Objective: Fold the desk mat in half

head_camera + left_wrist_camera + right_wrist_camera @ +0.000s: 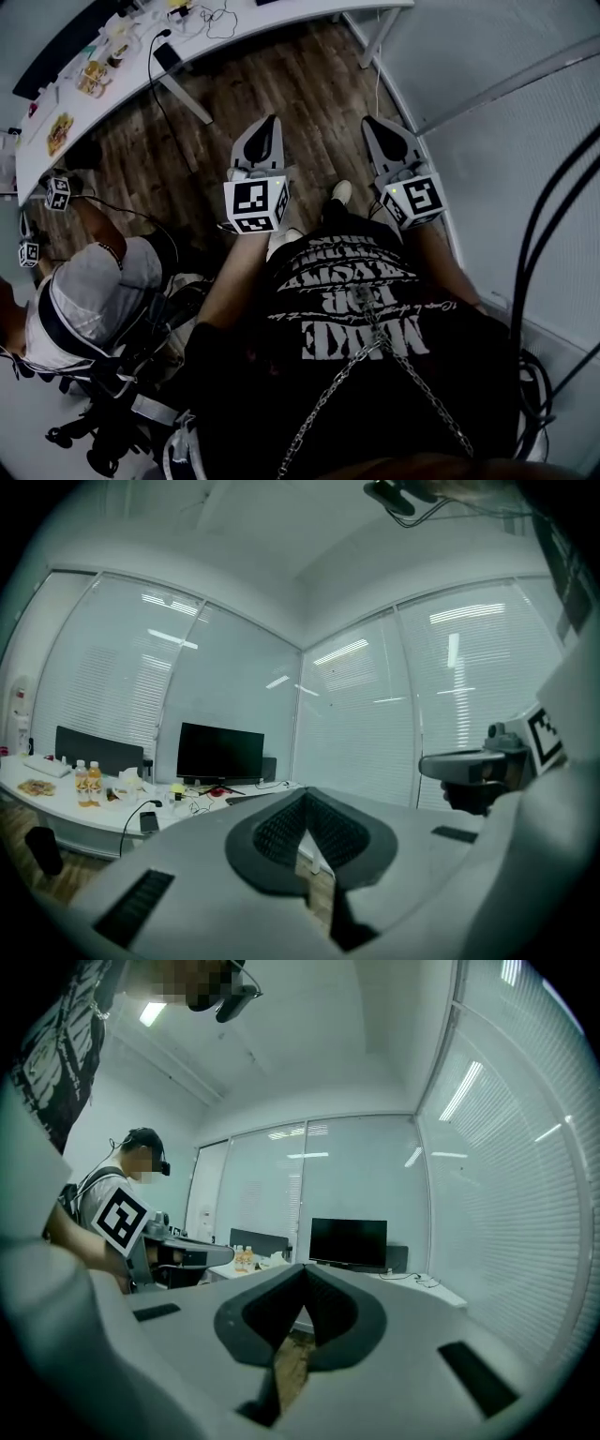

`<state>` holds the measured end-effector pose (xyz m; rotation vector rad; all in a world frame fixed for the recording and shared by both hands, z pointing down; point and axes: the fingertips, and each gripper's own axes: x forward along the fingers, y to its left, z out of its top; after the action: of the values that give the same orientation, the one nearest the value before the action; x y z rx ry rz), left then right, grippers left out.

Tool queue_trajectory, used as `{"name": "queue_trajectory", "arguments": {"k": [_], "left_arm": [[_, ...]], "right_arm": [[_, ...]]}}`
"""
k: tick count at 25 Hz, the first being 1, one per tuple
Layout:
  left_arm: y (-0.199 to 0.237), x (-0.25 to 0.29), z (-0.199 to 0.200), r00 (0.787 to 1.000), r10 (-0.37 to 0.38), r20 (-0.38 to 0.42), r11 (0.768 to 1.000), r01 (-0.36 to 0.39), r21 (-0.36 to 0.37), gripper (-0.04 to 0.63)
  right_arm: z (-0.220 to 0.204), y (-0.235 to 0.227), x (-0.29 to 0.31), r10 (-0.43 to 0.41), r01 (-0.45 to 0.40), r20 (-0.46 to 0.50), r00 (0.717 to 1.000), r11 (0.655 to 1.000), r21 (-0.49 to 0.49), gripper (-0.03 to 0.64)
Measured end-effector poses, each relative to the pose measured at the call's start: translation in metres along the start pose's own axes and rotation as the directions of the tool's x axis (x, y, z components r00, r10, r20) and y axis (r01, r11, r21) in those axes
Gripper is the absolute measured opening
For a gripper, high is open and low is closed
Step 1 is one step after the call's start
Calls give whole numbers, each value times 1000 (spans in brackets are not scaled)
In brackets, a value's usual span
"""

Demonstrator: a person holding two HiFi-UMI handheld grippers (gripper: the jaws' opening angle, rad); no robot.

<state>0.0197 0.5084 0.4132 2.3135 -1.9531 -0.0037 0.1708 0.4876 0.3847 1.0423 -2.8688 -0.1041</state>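
Wood-plank floor [291, 75] lies below two grey grippers, held out level and side by side by a person in a black printed shirt [375, 309]. The left gripper [273, 122] has its jaws pressed together with nothing between them; the right gripper [369, 122] is the same. A long white desk [281, 21] with a black monitor [220, 752] stands ahead. The desk mat shows in no view.

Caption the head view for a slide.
Both shut and empty, the left gripper and right gripper hover level above the wood floor, a white desk ahead.
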Motion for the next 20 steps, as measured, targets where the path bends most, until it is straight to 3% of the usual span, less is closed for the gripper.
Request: {"name": "queue_trajectory", "arguments": {"k": [6, 12, 20], "left_arm": [[-3, 48, 1, 1000, 9, -23, 999, -8, 31, 6], [-14, 106, -6, 999, -18, -49, 1000, 17, -6, 6], [-23, 175, -1, 998, -17, -52, 1000, 18, 14, 7]], "right_arm": [[-11, -53, 28, -3, 3, -4, 1000, 998, 65, -2], [-21, -99, 48, 1, 2, -23, 1000, 994, 112, -2], [-25, -148, 78, 59, -60, 8, 998, 989, 135, -2]]}}
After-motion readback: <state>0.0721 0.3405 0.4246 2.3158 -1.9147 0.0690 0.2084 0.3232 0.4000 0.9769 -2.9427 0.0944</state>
